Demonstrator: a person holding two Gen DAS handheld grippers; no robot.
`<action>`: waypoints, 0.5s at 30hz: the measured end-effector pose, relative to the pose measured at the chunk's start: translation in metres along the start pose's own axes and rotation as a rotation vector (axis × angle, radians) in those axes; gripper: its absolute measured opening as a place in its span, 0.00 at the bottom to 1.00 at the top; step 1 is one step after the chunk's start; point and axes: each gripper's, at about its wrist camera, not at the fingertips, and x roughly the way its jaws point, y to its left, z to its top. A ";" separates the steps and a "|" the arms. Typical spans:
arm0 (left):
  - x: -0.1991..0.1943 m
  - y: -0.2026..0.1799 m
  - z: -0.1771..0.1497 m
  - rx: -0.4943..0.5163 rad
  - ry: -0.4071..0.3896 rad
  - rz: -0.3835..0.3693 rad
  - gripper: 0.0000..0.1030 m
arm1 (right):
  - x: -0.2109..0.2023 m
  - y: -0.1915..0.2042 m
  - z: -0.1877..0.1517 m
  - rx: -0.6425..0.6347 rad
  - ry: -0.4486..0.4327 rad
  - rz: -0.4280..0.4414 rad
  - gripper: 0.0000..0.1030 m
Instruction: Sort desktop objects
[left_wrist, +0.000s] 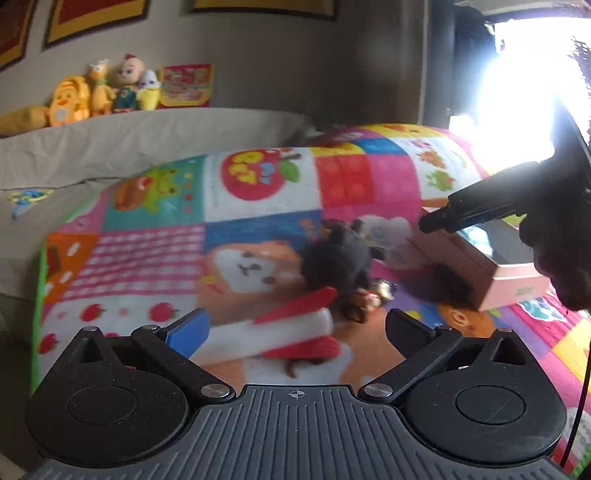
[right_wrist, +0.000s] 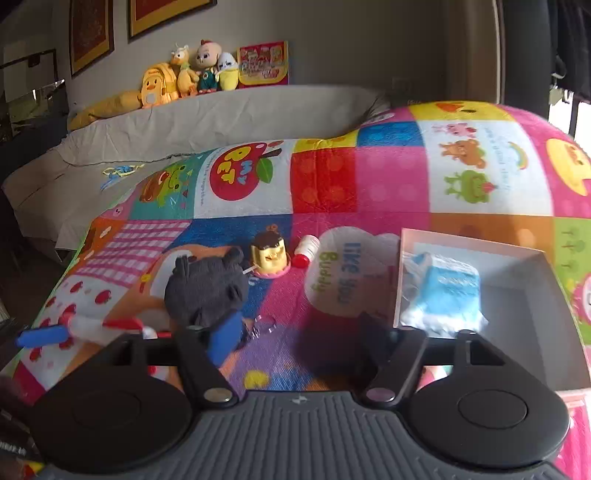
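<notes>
Nearest your right-hand camera, the right gripper (right_wrist: 291, 332) sits low over the patchwork blanket (right_wrist: 388, 184) with its fingers apart and nothing between them but bare fabric; it is released and empty. Just left of its blue pad lies the dark grey plush toy (right_wrist: 207, 288), and beside that the small metal key ring (right_wrist: 264, 325). Further out stand the yellow pudding-shaped figure (right_wrist: 267, 258) and the little white bottle with a red cap (right_wrist: 306, 251). To the right, the open pink cardboard box (right_wrist: 546, 314) already holds a blue-and-white cloth item (right_wrist: 443, 291).

Your left gripper (left_wrist: 295, 325) is likewise spread wide and holds nothing; the red-and-white striped tube (left_wrist: 291, 325) lies on the blanket beyond its fingertips, not clamped.

I judge the next pick to be the grey plush. Swing the right gripper left so both fingers straddle its body, sink them into the soft pile and close on the bulk, not on an ear. Then lift clear before crossing to the box, so you do not sweep the pudding figure over.

Much is uncertain: the left view is smeared by motion and washed out by the window, so the plush and ring are barely legible there. The box's near wall is cut off behind the gripper, and I cannot tell what the cloth item is.
</notes>
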 end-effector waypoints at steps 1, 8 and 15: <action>0.001 0.011 0.002 -0.021 0.001 0.037 1.00 | 0.020 -0.001 0.018 0.024 0.043 0.011 0.41; 0.024 0.081 -0.008 -0.221 0.104 0.120 1.00 | 0.156 -0.028 0.086 0.264 0.216 -0.019 0.41; 0.047 0.088 -0.017 -0.203 0.180 0.045 1.00 | 0.203 -0.031 0.076 0.250 0.322 -0.062 0.24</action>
